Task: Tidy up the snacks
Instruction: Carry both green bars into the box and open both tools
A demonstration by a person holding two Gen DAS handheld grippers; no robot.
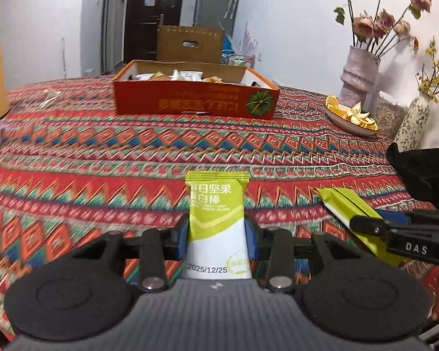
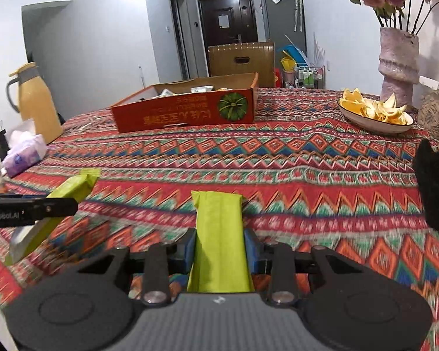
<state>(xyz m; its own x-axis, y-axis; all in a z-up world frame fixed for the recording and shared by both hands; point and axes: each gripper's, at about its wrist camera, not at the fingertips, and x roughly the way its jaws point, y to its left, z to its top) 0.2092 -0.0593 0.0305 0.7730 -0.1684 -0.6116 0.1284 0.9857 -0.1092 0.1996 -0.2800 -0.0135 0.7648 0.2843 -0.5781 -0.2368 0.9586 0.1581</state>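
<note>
My left gripper (image 1: 218,235) is shut on a green and white snack bar packet (image 1: 216,204), printed side up, held above the patterned tablecloth (image 1: 102,158). My right gripper (image 2: 219,248) is shut on a plain lime-green snack packet (image 2: 218,222). Each gripper also shows at the edge of the other view: the right gripper (image 1: 395,228) with its packet (image 1: 345,204), and the left gripper (image 2: 29,210) with its packet (image 2: 73,187). An open orange box (image 1: 190,101) (image 2: 184,114) with several snacks inside sits farther back on the table.
A yellow thermos jug (image 2: 35,102) and a tissue pack (image 2: 23,152) stand at the left edge. On the right are a plate of orange peels (image 2: 374,114), a pink vase of dried flowers (image 2: 398,58) and a black object (image 2: 436,187).
</note>
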